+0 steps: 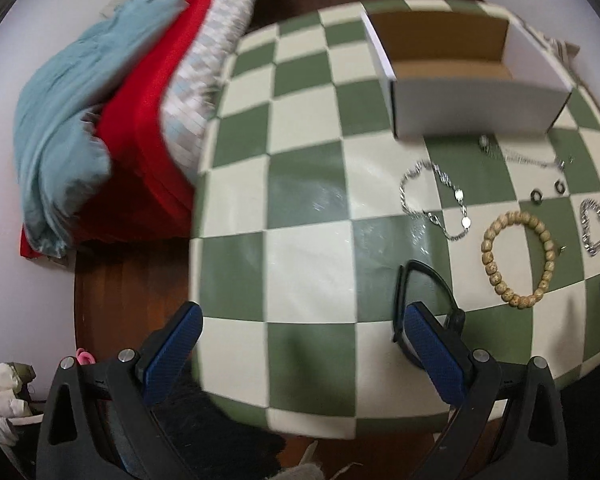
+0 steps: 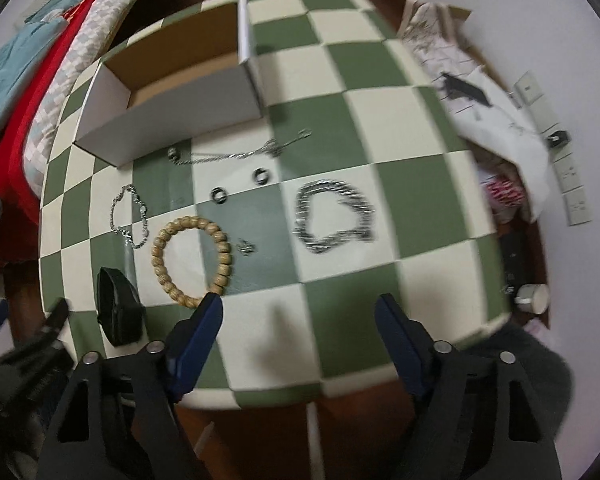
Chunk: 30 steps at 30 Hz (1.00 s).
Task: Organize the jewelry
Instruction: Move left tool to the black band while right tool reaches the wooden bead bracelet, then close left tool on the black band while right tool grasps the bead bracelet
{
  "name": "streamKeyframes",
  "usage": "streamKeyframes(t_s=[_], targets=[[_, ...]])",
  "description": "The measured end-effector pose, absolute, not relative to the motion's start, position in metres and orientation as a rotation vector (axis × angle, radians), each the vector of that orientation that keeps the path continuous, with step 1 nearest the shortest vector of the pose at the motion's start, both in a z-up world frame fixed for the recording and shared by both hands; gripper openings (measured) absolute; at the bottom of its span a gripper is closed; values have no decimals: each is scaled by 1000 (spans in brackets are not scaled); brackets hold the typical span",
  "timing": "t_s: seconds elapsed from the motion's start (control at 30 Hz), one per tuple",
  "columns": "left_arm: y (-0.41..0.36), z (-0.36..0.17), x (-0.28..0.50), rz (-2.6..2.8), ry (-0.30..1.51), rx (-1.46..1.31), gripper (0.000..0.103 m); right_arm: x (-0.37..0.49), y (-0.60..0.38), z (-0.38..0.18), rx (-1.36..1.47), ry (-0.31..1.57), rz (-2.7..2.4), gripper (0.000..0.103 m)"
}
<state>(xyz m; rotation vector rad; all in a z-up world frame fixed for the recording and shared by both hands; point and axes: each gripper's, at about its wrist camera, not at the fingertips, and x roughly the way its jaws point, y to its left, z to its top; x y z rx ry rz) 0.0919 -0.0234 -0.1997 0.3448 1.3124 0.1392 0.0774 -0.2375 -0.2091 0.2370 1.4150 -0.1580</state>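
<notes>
Jewelry lies spread on a green-and-cream checked table (image 1: 300, 264) (image 2: 420, 168). An open white cardboard box (image 1: 468, 80) (image 2: 180, 100) stands at the far side. In front of it lie a thin silver necklace (image 1: 520, 156) (image 2: 236, 154), a silver chain bracelet (image 1: 432, 200) (image 2: 130, 216), a wooden bead bracelet (image 1: 516, 256) (image 2: 192, 256), two dark rings (image 1: 548, 192) (image 2: 240, 186), a chunky silver link bracelet (image 1: 598, 224) (image 2: 336, 216), a tiny earring (image 2: 246, 246) and a black band (image 1: 424, 296) (image 2: 118, 308). My left gripper (image 1: 300, 316) and right gripper (image 2: 300, 308) hover open over the near edge, empty.
A bed with blue, red and patterned bedding (image 1: 120, 112) (image 2: 28, 80) lies left of the table. White printed cloth (image 2: 496, 112), wall outlets (image 2: 572, 176) and a white cup (image 2: 534, 298) sit to the right. Dark wooden floor (image 1: 128, 292) surrounds the table.
</notes>
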Motion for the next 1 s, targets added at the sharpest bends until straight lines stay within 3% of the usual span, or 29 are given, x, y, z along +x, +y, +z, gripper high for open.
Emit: streamKeyframes(t_s=[0.13, 0.23, 0.3, 0.33, 0.43, 0.47, 0.5, 0.57, 0.6, 0.63, 0.67, 0.9, 1.0], targets=[[-31, -223, 97, 120, 1357, 354, 97, 90, -221, -234, 268, 1435, -128, 68], [-34, -235, 102, 101, 1382, 344, 80, 95, -211, -247, 286, 1449, -117, 61], [-36, -242, 104, 78, 1390, 338, 63, 97, -207, -254, 284, 1451, -114, 59], [-37, -243, 103, 66, 1387, 335, 60, 98, -203, -258, 279, 1453, -115, 57], [-42, -242, 101, 35, 1362, 337, 31, 99, -193, -259, 228, 1417, -126, 51], [-44, -242, 101, 25, 1366, 339, 16, 99, -189, -260, 214, 1411, -130, 51], [-45, -244, 101, 25, 1370, 348, 9, 100, -185, -260, 192, 1403, -135, 47], [-44, -243, 100, 28, 1358, 350, 9, 101, -177, -261, 133, 1387, -148, 37], [-43, -243, 101, 31, 1354, 354, 9, 100, -174, -262, 102, 1383, -152, 29], [-42, -244, 100, 35, 1351, 357, 9, 99, -172, -262, 83, 1382, -151, 14], [-41, -244, 100, 35, 1349, 355, 9, 97, -172, -262, 77, 1390, -149, 10], [-39, -244, 99, 41, 1337, 347, 9, 77, -191, -258, 44, 1453, -157, 10], [-39, -245, 98, 39, 1335, 349, 9, 71, -197, -259, 45, 1447, -171, 16]])
